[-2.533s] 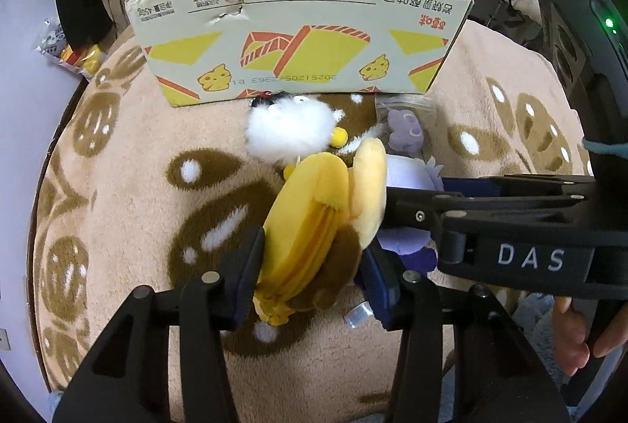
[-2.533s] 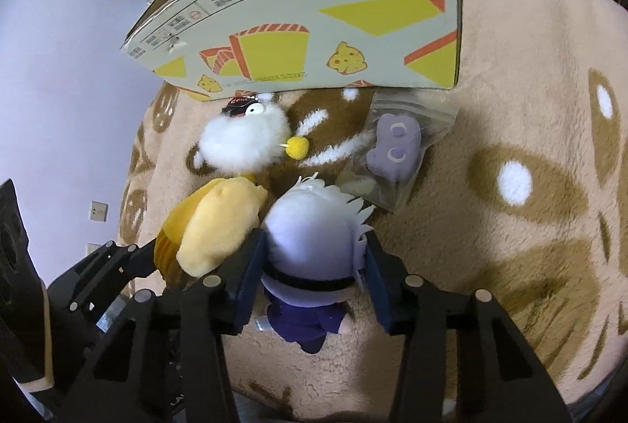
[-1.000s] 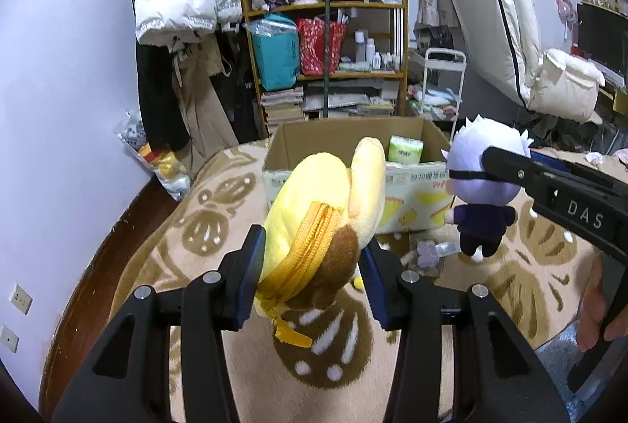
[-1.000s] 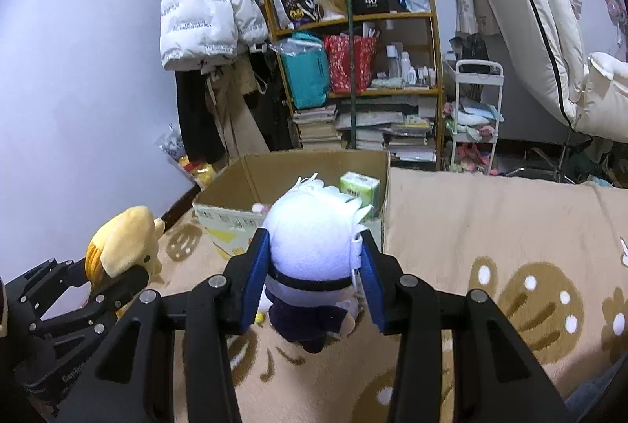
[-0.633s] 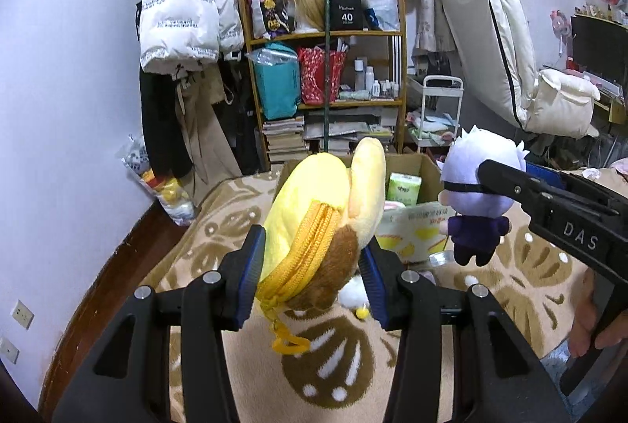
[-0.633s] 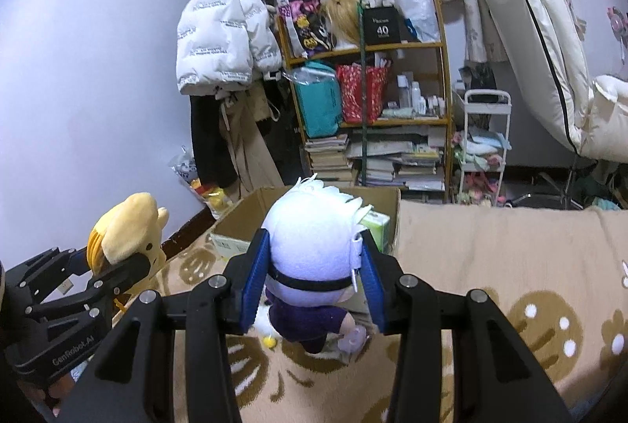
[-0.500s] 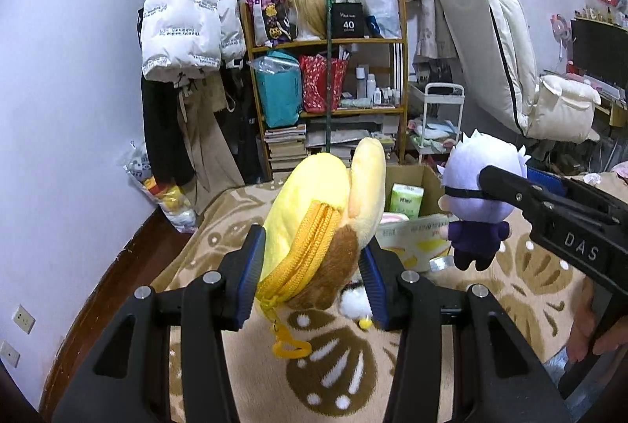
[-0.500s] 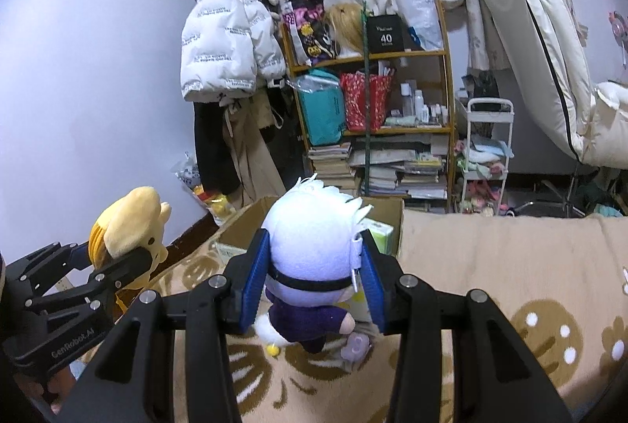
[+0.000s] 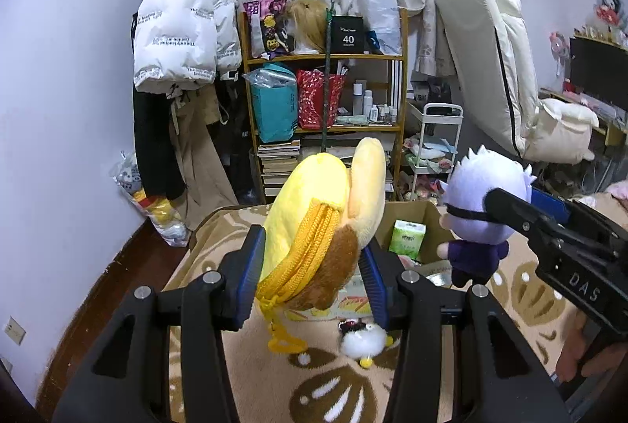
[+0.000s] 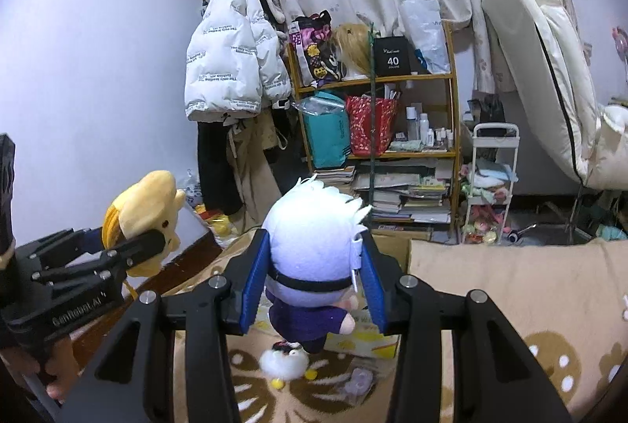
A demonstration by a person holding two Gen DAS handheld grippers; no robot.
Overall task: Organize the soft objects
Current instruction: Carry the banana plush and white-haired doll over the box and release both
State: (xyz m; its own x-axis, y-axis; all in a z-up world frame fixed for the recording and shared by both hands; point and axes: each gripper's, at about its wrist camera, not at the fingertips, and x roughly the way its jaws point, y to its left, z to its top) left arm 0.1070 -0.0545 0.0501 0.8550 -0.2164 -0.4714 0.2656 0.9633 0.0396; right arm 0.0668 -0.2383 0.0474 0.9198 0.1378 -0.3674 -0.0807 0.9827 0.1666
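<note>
The left gripper has its jaws clamped on the yellow plush; the right gripper has its jaws clamped on the doll. Both toys hang above the blanket. The box lies ahead and below both, its open top up. The doll looks nearer to it. 1 white toy lies before the box.
</note>
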